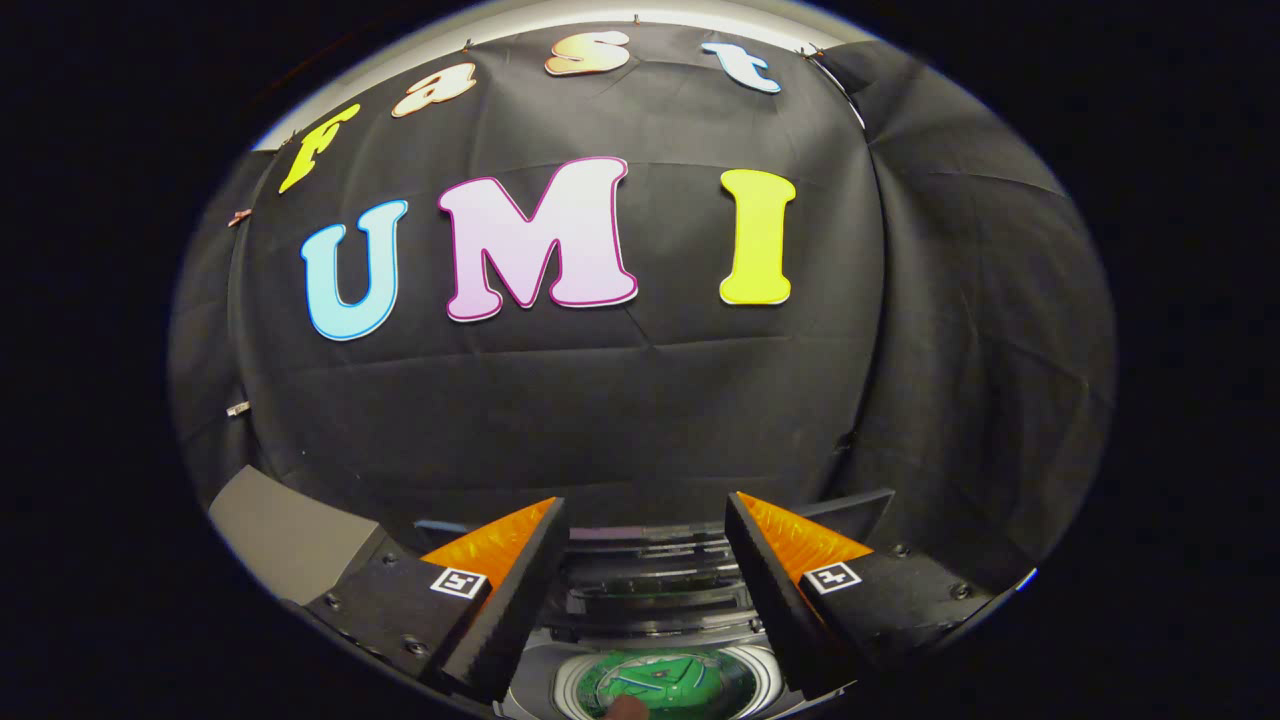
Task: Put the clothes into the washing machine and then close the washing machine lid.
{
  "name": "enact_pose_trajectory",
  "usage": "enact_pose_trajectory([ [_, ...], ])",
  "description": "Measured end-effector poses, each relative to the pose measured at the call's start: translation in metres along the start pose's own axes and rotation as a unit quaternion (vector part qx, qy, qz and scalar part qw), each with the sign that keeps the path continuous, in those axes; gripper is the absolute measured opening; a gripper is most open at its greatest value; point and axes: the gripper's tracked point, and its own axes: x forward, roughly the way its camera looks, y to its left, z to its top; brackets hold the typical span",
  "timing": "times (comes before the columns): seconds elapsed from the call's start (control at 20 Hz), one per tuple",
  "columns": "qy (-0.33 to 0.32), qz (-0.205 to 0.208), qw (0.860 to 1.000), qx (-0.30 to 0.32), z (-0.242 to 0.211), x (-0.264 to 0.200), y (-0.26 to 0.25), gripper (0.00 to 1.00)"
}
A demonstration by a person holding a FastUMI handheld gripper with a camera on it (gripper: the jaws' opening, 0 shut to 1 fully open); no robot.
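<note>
Below and between the fingers lies the washing machine (655,640), its round drum opening showing green clothes (665,682) inside, and the folded-back lid (650,565) stands just ahead of the fingers. The gripper (645,560) is spread wide and holds nothing, each finger bearing a small square marker rather than any readable writing. Beyond hangs the booth's black cloth wall (600,420), with a grey panel (285,535) off to the left of the fingers.

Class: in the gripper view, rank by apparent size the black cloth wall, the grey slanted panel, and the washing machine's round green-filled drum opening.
1. Black cloth wall, by far largest.
2. Grey slanted panel and round green-filled drum opening between the open gripper fingers: look alike; the opening is partly cut off, so unranked.
</note>
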Motion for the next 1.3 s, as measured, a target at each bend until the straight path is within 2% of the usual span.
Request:
enact_pose_trajectory([
  [0.4, 0.036, -0.006, 0.999, -0.005, -0.020, 0.049, -0.004, 0.99],
  [0.55, 0.042, -0.010, 0.999, -0.015, -0.024, 0.052, -0.006, 1.00],
  [1.3, 0.012, -0.011, 1.000, -0.013, -0.036, 0.001, -0.012, 1.00],
])
